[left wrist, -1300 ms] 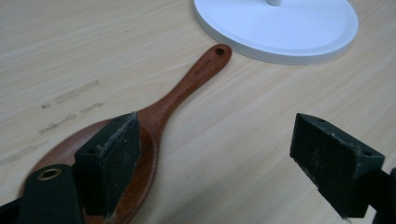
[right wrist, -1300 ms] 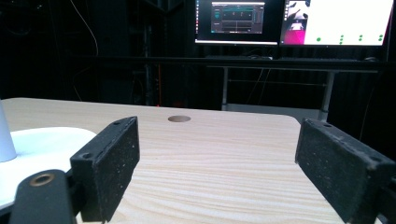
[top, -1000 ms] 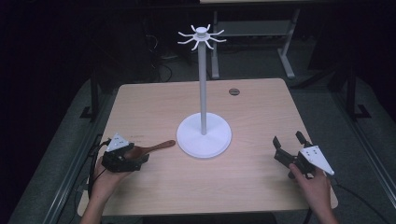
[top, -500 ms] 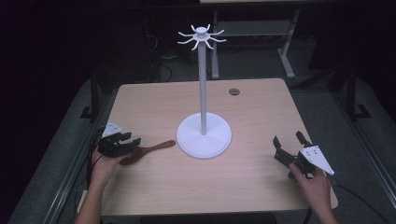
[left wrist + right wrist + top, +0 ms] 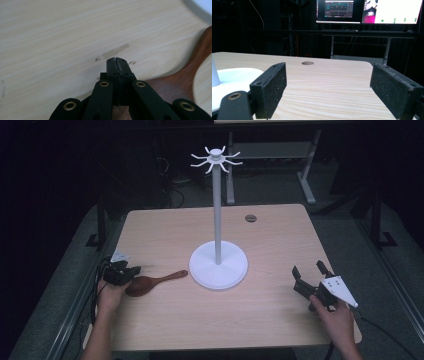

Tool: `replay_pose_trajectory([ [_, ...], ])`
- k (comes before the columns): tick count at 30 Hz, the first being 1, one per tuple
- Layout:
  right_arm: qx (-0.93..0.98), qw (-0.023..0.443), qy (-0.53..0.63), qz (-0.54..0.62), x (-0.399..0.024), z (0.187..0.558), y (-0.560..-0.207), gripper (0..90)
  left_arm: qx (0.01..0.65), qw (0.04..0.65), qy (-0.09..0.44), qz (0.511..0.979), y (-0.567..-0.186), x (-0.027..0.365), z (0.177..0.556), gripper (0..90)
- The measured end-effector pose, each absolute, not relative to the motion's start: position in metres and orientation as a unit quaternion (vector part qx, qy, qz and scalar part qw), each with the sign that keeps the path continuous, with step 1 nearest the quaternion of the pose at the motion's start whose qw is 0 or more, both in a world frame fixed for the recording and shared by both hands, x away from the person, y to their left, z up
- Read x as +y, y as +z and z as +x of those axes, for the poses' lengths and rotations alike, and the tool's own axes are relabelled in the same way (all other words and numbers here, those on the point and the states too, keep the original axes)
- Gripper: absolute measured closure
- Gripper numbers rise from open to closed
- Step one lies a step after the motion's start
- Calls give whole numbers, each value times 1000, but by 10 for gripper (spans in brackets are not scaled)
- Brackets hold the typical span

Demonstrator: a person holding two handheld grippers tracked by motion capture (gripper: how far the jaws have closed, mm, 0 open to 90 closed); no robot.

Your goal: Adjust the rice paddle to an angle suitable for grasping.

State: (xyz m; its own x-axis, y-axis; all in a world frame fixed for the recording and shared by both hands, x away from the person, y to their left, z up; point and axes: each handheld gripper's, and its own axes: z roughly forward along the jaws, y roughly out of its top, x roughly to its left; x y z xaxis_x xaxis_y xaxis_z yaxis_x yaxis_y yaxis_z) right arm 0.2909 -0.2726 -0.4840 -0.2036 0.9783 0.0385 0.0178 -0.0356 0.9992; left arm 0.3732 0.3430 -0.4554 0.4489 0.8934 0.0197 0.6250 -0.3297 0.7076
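Observation:
A brown wooden spoon (image 5: 152, 282) lies flat on the table, left of the white hanger stand (image 5: 218, 264), with its handle pointing at the stand's base. My left gripper (image 5: 121, 272) sits at the spoon's bowl end near the table's left edge. Its jaws have just been closing and now meet tip to tip with nothing between them. In the left gripper view the shut left gripper (image 5: 117, 61) hangs just over bare wood, and the spoon (image 5: 175, 82) lies below and to the right. My right gripper (image 5: 312, 276) rests near the right front, open and empty.
The stand's tall pole ends in a ring of white hooks (image 5: 216, 159). A round cable hole (image 5: 250, 218) is in the table behind it. In the right gripper view the open right gripper (image 5: 328, 87) faces the hole (image 5: 307, 63), the stand's base (image 5: 234, 75) and lit monitors (image 5: 367, 11).
My left gripper has slid left off the spoon's bowl and its jaws have closed empty. The spoon now lies uncovered on the table. The right hand has not moved.

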Motion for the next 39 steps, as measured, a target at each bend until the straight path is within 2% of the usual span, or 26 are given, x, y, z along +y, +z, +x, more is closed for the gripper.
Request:
replay_pose_trajectory([
  [21,543,433,554,458,-273,291,-484,131,477,312,184,801,-460,347,360,899],
  [39,542,432,555,459,-273,291,-484,131,467,321,163,807,-456,335,328,899],
])
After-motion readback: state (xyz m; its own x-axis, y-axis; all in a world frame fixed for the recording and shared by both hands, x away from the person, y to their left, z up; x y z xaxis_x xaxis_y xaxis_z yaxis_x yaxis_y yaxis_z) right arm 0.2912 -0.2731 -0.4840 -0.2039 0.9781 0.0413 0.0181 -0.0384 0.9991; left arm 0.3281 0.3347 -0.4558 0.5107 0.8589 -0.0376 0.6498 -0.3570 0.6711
